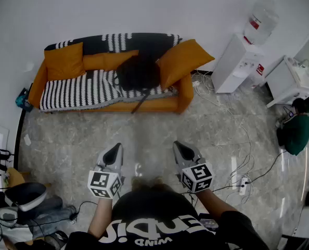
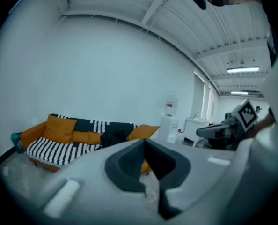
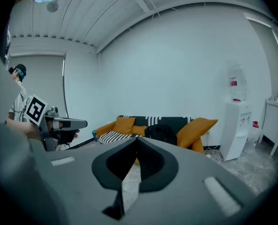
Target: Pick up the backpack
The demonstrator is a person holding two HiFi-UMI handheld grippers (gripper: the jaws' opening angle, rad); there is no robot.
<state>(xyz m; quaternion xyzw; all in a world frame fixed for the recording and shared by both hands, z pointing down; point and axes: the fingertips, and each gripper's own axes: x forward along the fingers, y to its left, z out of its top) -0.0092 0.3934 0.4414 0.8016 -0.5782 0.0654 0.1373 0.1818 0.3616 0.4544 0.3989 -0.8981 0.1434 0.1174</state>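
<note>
Short of the sofa (image 1: 181, 99), my left gripper (image 1: 114, 150) and right gripper (image 1: 181, 148) are closed, empty. The backpack (image 1: 139, 73) lies on the sofa, well apart from both.

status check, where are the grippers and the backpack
Left hand-held gripper, right hand-held gripper: shut, empty. Target backpack on sofa, untouched. Only floor between, no obstacle.

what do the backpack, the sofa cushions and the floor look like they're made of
The backpack looks like soft black fabric, matte, with a slumped shape. The cushions seem to be orange cloth, matte and plump. The floor is probably polished grey marbled stone or tile, given the bright glare spots.
</note>
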